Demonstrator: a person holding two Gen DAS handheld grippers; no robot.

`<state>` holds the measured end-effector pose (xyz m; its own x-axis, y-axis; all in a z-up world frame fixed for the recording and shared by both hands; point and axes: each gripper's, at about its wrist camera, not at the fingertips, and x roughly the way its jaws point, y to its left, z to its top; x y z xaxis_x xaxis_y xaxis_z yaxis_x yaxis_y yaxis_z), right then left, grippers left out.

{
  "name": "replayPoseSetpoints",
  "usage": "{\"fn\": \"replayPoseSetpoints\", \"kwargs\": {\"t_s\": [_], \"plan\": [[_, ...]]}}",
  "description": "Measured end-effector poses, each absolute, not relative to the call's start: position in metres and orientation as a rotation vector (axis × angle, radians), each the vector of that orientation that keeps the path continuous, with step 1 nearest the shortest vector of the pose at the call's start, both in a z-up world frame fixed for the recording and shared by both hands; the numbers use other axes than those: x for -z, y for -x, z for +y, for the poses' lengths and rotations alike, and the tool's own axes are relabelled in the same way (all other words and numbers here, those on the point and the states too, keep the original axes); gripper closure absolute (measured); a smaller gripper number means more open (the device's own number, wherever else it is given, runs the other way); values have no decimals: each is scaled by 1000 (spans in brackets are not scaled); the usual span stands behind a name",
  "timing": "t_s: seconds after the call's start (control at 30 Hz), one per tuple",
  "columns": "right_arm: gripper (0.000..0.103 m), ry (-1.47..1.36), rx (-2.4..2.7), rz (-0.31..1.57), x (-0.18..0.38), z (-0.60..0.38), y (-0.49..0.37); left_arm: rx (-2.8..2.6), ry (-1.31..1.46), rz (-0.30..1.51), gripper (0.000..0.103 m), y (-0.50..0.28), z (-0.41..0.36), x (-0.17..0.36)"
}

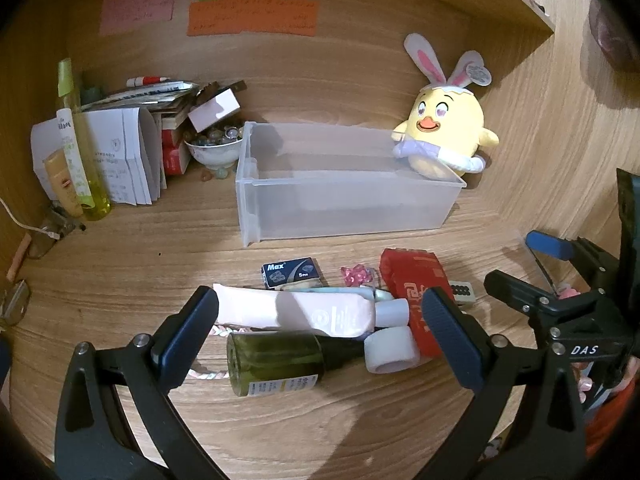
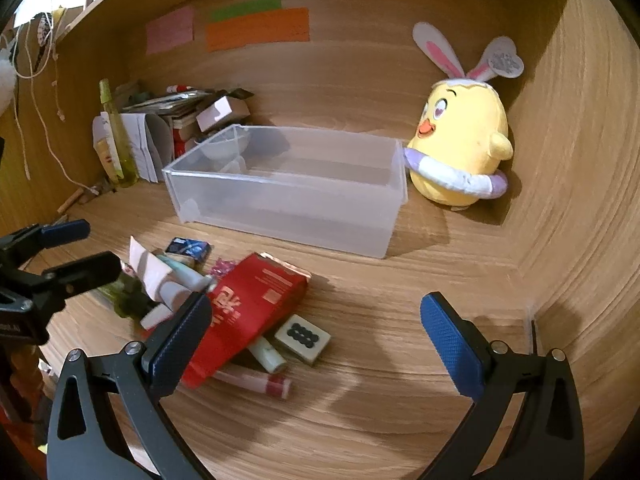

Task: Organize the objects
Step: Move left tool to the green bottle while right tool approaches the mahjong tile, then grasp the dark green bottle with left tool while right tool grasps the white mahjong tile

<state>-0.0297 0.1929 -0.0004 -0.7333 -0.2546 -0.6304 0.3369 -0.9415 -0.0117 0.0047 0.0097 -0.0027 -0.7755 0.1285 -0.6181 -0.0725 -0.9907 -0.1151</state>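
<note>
A clear plastic bin (image 1: 344,216) (image 2: 280,216) stands empty mid-desk. In front of it lies a heap: a pink tube (image 1: 296,312), a green bottle (image 1: 276,364) with a white cap (image 1: 392,350), a red packet (image 1: 416,284) (image 2: 248,312), a blue Max box (image 1: 290,273) (image 2: 188,249), a mahjong tile (image 2: 303,337) and a lip stick (image 2: 256,381). My left gripper (image 1: 320,336) is open, its fingers on either side of the tube and bottle. My right gripper (image 2: 316,344) is open, low over the desk by the tile.
A yellow chick plush (image 1: 444,136) (image 2: 460,148) sits right of the bin. Papers, a spray bottle (image 1: 78,144) and a bowl of beads (image 1: 214,148) crowd the back left. Wooden walls enclose the desk; sticky notes (image 1: 252,18) hang on the back wall.
</note>
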Motion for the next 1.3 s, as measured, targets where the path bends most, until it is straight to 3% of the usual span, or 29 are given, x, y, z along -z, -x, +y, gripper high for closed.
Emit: {"fn": "replayPoseSetpoints", "kwargs": {"t_s": [0.3,0.37,0.43,0.7,1.03,1.1,1.17,1.3], "plan": [[0,-983,2637,166,14,208,34,-2851,1007,-102,1,-9,21,10],[1,-991,2635,173,17,210,35,-2844,1036,-91,14,-8,22,15],[4,-1002,2631,177,20,212,35,-2837,1073,-101,17,-6,19,21],[14,-1070,2579,137,33,217,40,-2873,1123,-240,17,-15,-9,32],[28,-1134,2530,164,44,202,51,-2848,1188,-251,18,-23,-18,52],[31,-1144,2523,169,46,200,53,-2825,1201,-275,24,-23,-20,56],[36,-1151,2511,156,46,199,56,-2796,1221,-298,36,-22,-21,61],[46,-1166,2498,116,45,199,59,-2798,1194,-297,41,-22,-23,61]]}}
